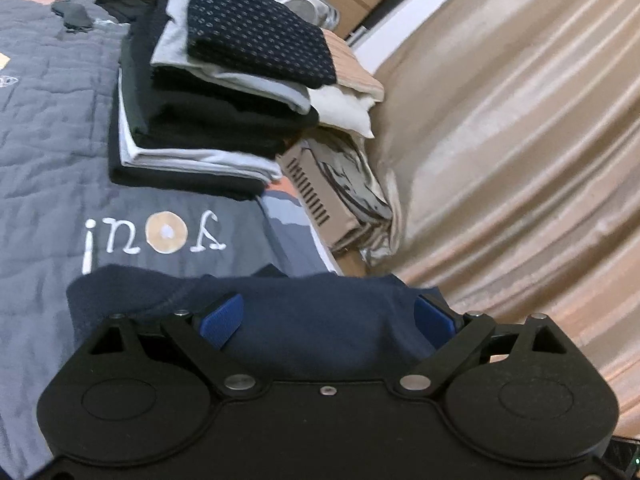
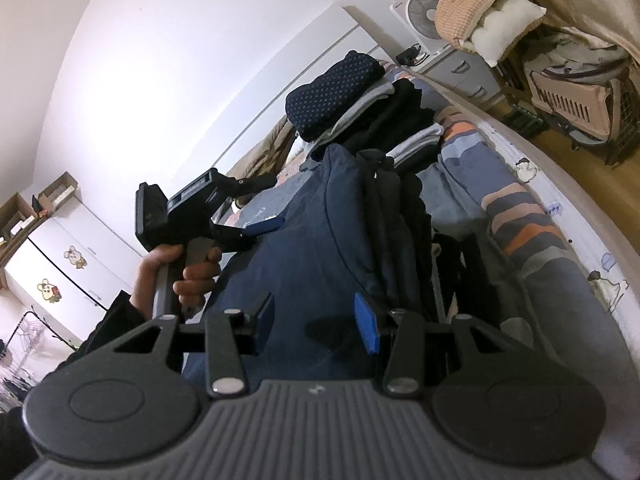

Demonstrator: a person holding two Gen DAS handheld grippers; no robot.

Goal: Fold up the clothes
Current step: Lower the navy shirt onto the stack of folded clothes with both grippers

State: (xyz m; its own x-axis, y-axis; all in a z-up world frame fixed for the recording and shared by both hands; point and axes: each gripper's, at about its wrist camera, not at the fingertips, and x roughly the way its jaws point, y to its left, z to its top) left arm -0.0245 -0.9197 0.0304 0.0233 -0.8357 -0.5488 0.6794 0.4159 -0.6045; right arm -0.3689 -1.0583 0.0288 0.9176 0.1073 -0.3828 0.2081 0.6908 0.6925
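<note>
Hand [image 2: 176, 268] on L claw [image 2: 264, 222]: R view only.

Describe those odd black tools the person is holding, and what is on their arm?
Each hand-held gripper has a black body with two round discs, black hinged link bars with silver rivets, and two blue ribbed finger pads. The right gripper has a grey ridged base plate. The left one shows a grey handle in a hand wearing a dark sleeve.
</note>
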